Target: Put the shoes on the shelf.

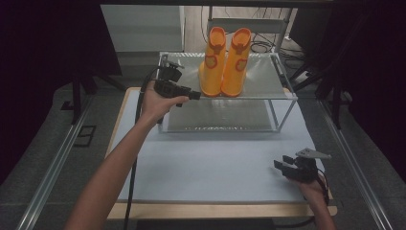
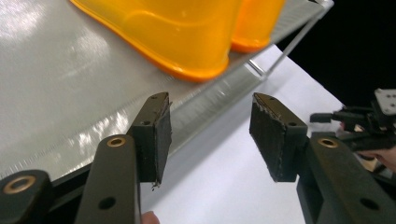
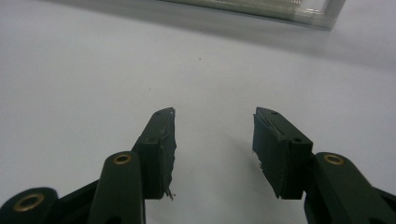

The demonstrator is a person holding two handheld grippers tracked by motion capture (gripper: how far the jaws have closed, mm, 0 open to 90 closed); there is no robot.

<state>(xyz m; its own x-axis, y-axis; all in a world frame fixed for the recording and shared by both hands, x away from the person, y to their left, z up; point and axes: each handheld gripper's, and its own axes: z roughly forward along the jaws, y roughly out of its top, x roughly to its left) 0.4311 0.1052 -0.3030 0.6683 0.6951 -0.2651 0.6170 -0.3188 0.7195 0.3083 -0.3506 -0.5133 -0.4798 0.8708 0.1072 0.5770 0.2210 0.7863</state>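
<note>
While the boots (image 1: 224, 62) stand upright side by side on the top shelf of the rack (image 1: 282, 79), toes toward you, your left gripper (image 1: 195, 95) sits at the shelf's front left edge, just beside the nearer boot's toe (image 2: 187, 51) but not touching it. Its jaws are spread wide with nothing between them. This reads as the approach step: you're lining up on that left boot. Next you'll want to lift above the shelf lip, move in around the toe or shaft, then close. Whether the jaws clear the lip from here is hard to judge at this angle. Your right gripper (image 1: 286, 164) waits low over the mat (image 1: 215, 163), well apart from the rack, jaws open and empty too.
</note>
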